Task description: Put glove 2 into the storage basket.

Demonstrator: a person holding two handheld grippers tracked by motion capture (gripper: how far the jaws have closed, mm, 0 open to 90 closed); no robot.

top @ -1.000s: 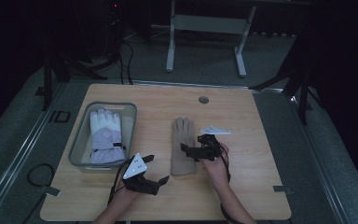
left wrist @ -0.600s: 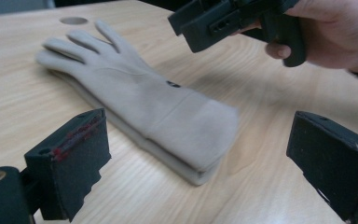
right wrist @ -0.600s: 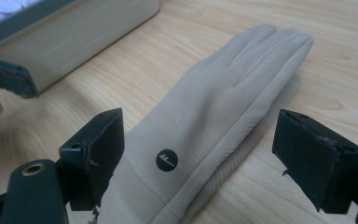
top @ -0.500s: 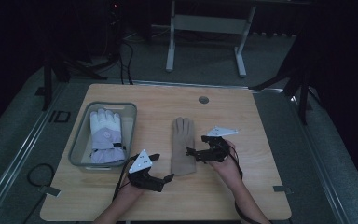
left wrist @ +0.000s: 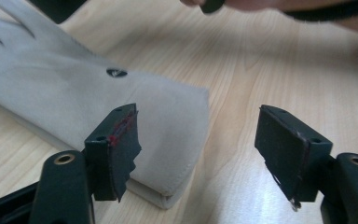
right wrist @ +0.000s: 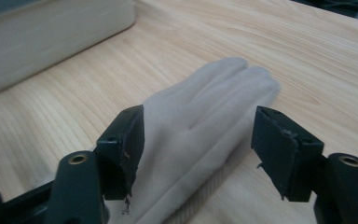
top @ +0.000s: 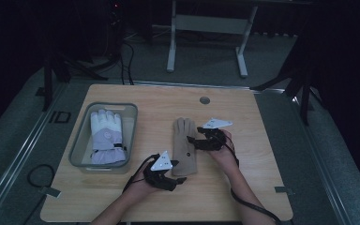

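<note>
I'm bringing both open grippers, left (top: 174,180) and right (top: 193,142), back onto the tan glove (top: 184,145), closing in to lift it.

"ID" marking seen on grey floor mat (top: 59,116) left of table; no other text legible.

Left gripper (left wrist: 198,149) jaws spread wide at the cuff corner of the tan glove (left wrist: 74,93); glove lies flat on the table (left wrist: 270,60).
</note>
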